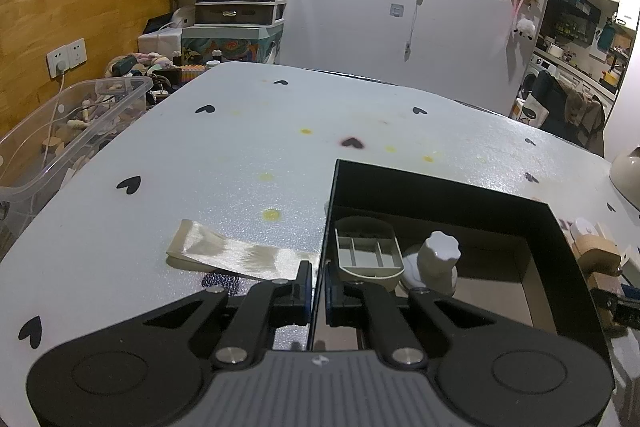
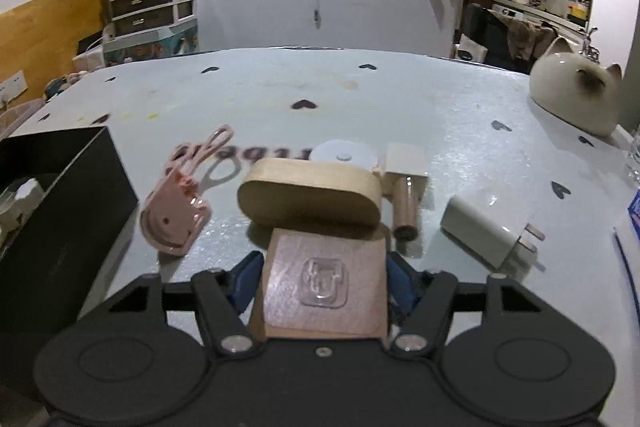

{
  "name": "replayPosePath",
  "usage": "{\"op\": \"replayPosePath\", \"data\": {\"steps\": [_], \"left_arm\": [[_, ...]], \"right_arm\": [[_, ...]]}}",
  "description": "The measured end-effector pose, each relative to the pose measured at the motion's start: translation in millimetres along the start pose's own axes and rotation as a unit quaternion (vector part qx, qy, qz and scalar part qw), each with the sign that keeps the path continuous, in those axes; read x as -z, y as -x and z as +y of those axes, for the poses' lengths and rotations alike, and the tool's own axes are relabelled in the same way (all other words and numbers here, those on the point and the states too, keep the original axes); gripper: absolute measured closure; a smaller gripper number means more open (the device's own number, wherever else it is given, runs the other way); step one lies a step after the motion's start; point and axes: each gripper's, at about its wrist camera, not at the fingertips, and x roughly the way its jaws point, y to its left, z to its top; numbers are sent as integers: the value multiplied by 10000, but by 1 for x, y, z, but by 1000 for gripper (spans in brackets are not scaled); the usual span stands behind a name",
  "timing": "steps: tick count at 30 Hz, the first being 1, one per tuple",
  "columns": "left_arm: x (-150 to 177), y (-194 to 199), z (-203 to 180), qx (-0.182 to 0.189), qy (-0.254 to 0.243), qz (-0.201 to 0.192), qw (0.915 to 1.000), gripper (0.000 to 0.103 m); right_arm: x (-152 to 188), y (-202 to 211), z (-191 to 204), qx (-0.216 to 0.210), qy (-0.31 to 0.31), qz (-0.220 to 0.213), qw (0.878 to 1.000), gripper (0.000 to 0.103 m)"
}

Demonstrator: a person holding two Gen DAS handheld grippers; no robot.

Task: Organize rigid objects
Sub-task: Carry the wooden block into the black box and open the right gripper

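Observation:
My left gripper (image 1: 318, 283) is shut on the left wall of the black box (image 1: 560, 239), one finger on each side. Inside the box lie a grey divided tray (image 1: 368, 253) and a white knob-topped piece (image 1: 438, 259). My right gripper (image 2: 324, 275) is shut on a wooden holder (image 2: 316, 223) with a clear adhesive pad on its back and a rounded oval top. It also shows at the right edge of the left wrist view (image 1: 596, 259). On the table lie a pink hook (image 2: 174, 215), a white charger plug (image 2: 488, 231), a wooden peg (image 2: 404, 207) and a white disc (image 2: 344, 155).
The black box (image 2: 48, 211) stands left of my right gripper. A satin ribbon (image 1: 236, 253) lies left of the box. A ceramic cat (image 2: 576, 95) sits at the far right. A clear bin (image 1: 68, 131) stands off the table's left edge. The table (image 1: 248, 131) has heart marks.

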Motion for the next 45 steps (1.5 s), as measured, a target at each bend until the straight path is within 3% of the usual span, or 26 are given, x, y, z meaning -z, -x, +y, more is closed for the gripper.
{"op": "replayPosePath", "data": {"steps": [6,11,20,25,31,37,43,45], "left_arm": [[0,0,0,13,21,-13,10000,98],[0,0,0,20,18,-14,10000,98],[0,0,1,61,58,-28,10000,98],[0,0,2,110,57,-32,9999,98],[-1,-1,6,210,89,-22,9997,98],[-1,-1,7,236,48,-7,9997,98],[-2,-2,7,250,42,-9,9997,98],[-2,-2,7,251,48,-8,9997,98]], "right_arm": [[12,19,3,-419,204,116,9988,37],[17,39,5,-1040,41,218,9943,37],[-27,86,32,-1895,108,-472,9807,37],[-57,88,78,-2459,1166,-589,9605,37],[-81,55,135,-2786,3252,-265,9033,37],[-78,28,169,-2791,5016,73,8188,37],[-65,10,186,-2821,6151,642,7334,37],[-62,3,190,-2793,6345,735,7170,37]]}}
